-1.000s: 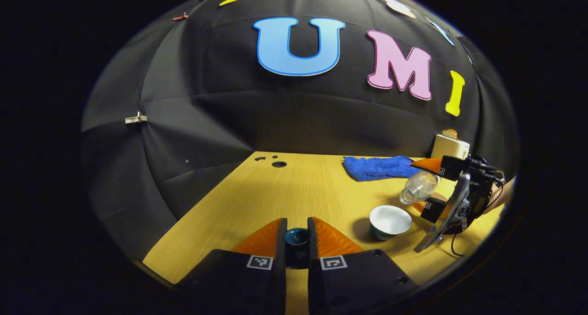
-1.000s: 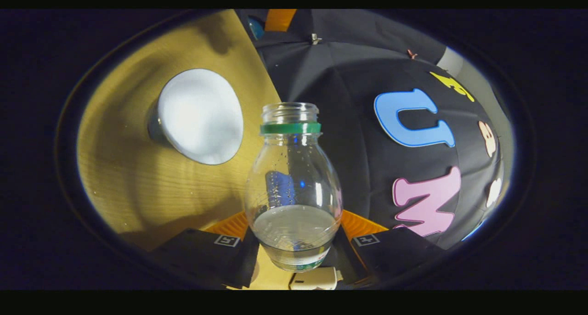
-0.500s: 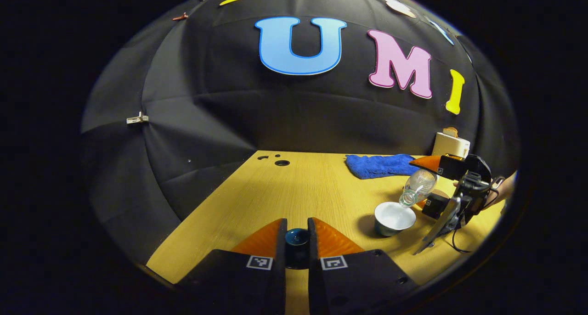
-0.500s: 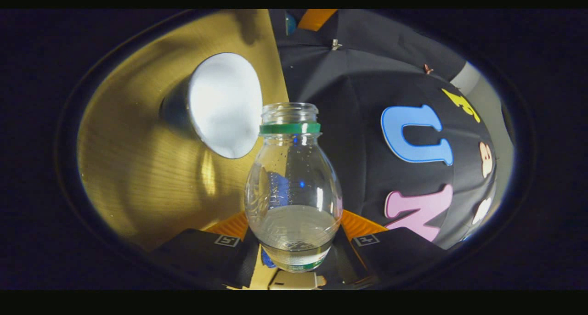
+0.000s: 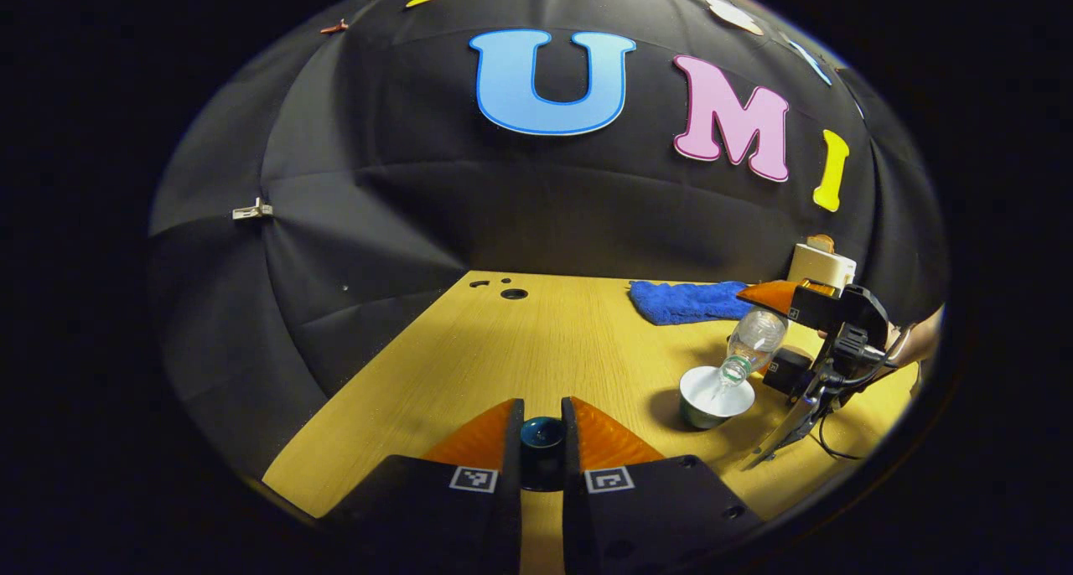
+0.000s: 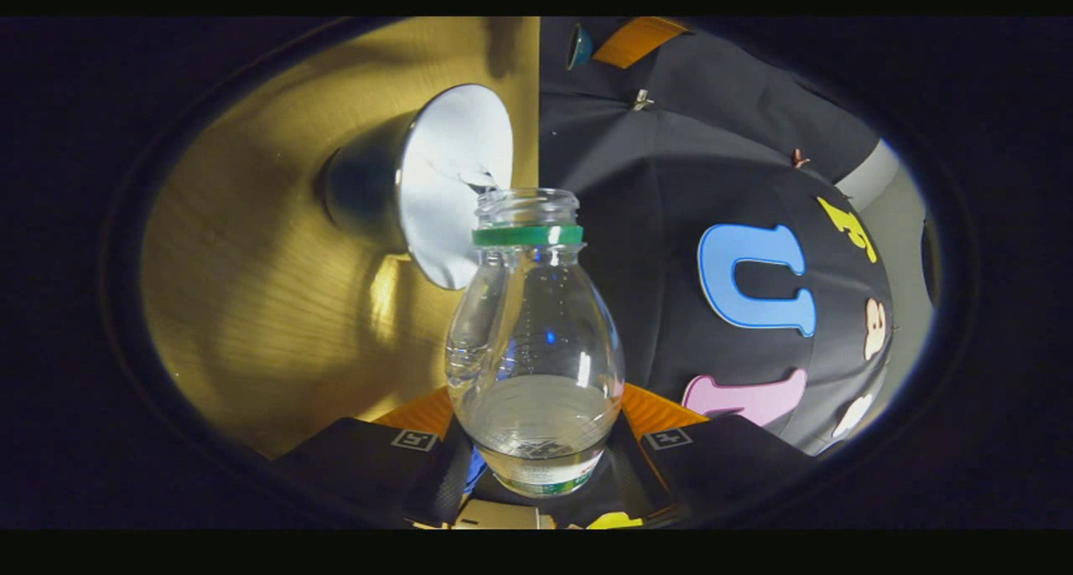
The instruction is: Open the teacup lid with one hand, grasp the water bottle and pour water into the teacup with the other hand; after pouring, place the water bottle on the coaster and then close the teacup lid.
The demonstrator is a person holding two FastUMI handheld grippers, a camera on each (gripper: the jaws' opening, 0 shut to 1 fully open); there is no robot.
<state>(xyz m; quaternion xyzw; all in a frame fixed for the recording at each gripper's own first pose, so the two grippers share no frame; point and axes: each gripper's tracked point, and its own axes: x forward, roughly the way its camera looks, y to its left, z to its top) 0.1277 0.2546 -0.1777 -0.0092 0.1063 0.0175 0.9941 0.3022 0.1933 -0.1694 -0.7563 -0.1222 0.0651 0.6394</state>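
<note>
My left gripper [image 5: 542,428] is shut on the knob of the dark teal teacup lid [image 5: 541,434], held low over the table's near edge. To its right the open teacup [image 5: 714,395], white inside and dark outside, stands on the table. Above it my right gripper [image 5: 775,334] holds the clear water bottle [image 5: 750,345] tipped steeply, neck down over the cup. In the right gripper view my right gripper [image 6: 536,428] is shut on the bottle [image 6: 536,340], whose green-ringed open mouth is at the teacup [image 6: 444,181] rim, with water running in.
A blue cloth [image 5: 687,300] lies at the back right of the wooden table [image 5: 520,349]. Behind it stands a cream box [image 5: 820,265]. Two holes [image 5: 513,293] are near the table's far edge. A hand [image 5: 918,340] holds the right gripper.
The right gripper has tipped the bottle further and brought its mouth down to the cup; water now runs out. The left gripper with the lid has stayed still.
</note>
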